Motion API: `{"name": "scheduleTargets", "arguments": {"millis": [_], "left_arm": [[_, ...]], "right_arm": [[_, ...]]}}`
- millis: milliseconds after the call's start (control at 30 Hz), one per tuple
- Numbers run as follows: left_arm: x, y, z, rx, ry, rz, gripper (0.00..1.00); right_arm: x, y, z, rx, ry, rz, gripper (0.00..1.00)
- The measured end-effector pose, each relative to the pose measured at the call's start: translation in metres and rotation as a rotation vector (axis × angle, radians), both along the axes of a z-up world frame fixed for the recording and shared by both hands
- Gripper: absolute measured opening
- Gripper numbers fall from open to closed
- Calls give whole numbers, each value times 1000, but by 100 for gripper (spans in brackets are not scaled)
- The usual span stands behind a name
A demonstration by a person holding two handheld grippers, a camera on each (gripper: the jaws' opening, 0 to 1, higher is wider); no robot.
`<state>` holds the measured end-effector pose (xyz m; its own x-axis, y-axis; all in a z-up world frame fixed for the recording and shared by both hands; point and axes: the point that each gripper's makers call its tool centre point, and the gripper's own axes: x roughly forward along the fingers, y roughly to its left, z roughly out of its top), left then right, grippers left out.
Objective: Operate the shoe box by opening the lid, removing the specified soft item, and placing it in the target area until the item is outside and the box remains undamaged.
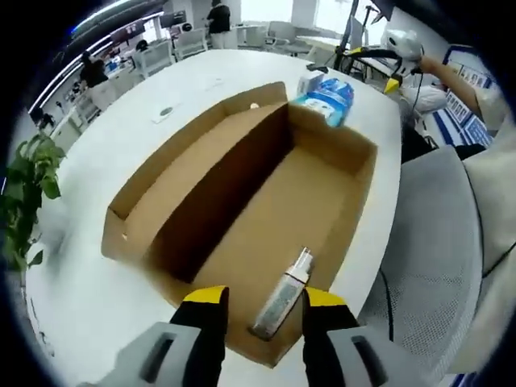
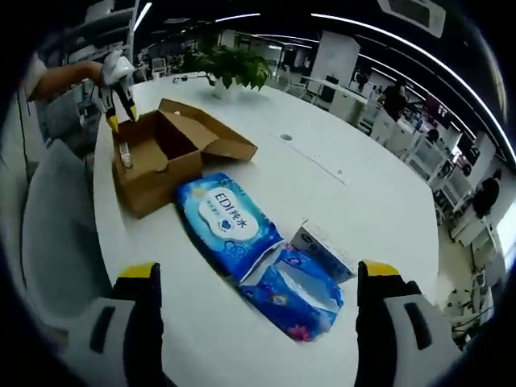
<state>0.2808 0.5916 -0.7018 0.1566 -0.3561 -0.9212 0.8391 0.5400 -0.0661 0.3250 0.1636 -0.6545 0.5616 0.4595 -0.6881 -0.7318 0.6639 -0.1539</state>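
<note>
Shoe box lid already open on counter. Wet-wipes pack lay outside, at box's 6 o'clock in right gripper view. Spray bottle left inside. My left tongs released, above bottle. My right tongs spread wide, empty.

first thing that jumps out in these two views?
The open cardboard shoe box on the white table, lid folded back, with a small spray bottle lying inside just ahead of the open left gripper. In the right gripper view, blue wipes packs lie between the wide-open right gripper.
</note>
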Motion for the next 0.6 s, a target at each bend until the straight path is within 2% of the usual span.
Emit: {"name": "scheduleTargets", "arguments": {"millis": [167,300,433,600], "left_arm": [[2,-3,-5,9,36,-63,39],[-1,-5,-10,25,80,-153,41],[-2,-9,-14,24,118,-228,42],[2,-11,-25,73,151,-313,44]], "right_arm": [[-12,4,8,45,-17,-30,96],[-22,9,10,63,-18,-38,96],[-34,15,9,86,-14,-51,96],[-50,21,3,106,-2,-63,96]]}}
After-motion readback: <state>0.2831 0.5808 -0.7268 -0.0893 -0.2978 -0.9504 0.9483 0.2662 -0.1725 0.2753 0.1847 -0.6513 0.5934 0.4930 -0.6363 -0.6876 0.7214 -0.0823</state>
